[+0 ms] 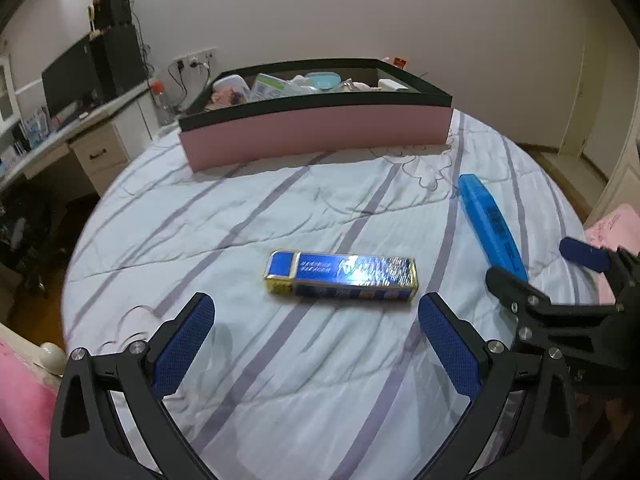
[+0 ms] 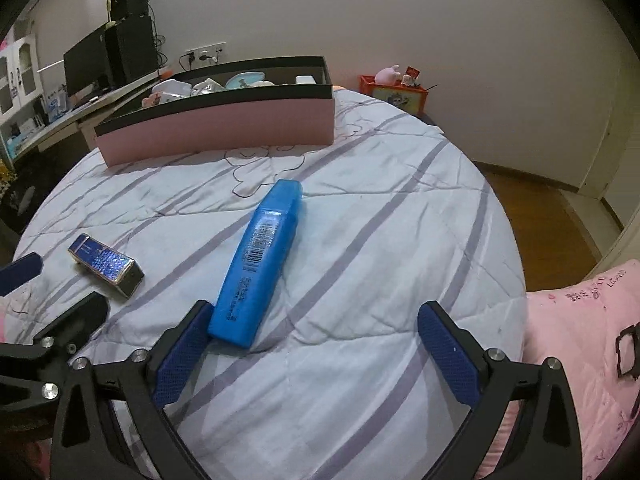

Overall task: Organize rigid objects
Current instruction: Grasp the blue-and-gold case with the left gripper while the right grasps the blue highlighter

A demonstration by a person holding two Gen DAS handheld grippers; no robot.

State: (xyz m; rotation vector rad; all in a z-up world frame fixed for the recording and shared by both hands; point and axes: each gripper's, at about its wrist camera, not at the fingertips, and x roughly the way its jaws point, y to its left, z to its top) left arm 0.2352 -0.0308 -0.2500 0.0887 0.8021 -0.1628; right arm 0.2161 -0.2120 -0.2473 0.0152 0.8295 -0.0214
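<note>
A shiny blue and gold box [image 1: 341, 276] lies flat on the striped bedspread, just ahead of my open, empty left gripper [image 1: 316, 316]. It also shows at the left of the right wrist view [image 2: 106, 266]. A long blue plastic case [image 2: 258, 260] lies ahead of my open, empty right gripper [image 2: 316, 320], its near end beside the left finger [image 2: 184, 356]. The case also shows in the left wrist view [image 1: 490, 224], with the right gripper [image 1: 536, 268] just behind it. A pink box with a black rim [image 1: 316, 134] holding several items stands at the far side of the bed [image 2: 216, 128].
A desk [image 1: 60, 136] with a monitor and speakers stands to the left of the bed. A pink pillow [image 2: 580, 340] lies at the right. An orange toy box [image 2: 394, 92] sits by the far wall. Wooden floor [image 2: 540, 220] lies to the right.
</note>
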